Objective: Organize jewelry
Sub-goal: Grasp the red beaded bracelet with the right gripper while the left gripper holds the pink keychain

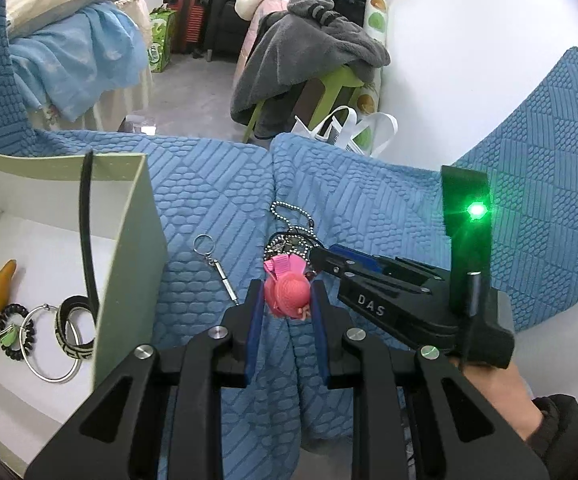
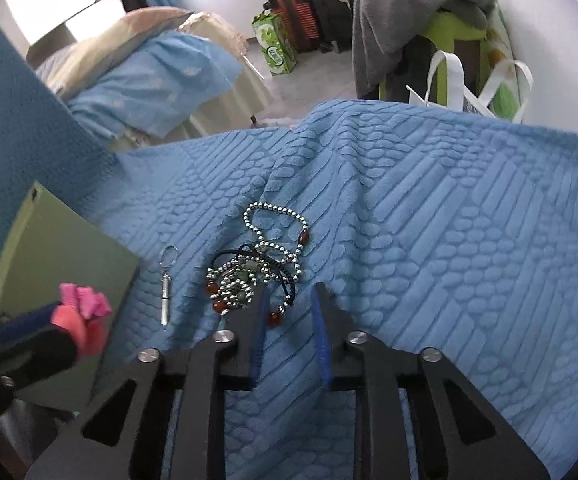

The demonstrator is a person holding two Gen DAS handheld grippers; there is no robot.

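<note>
Tongs point(image 1: 287, 300) hover over blue textured bedspread point(image 1: 217, 184), cluttered bedroom behind.

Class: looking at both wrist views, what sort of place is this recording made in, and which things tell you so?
Most likely a lived-in bedroom. A bed with a blue blanket stands across the floor, suitcases stand by the far wall, and a chair piled with clothes sits beyond the blue textured cover.

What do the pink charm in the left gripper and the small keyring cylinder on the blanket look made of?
Pink charm: probably knitted or crocheted yarn, matte, with a ribbed stitched texture. Keyring cylinder: likely metal, polished silver with bright highlights, hung from a thin wire ring.
</note>
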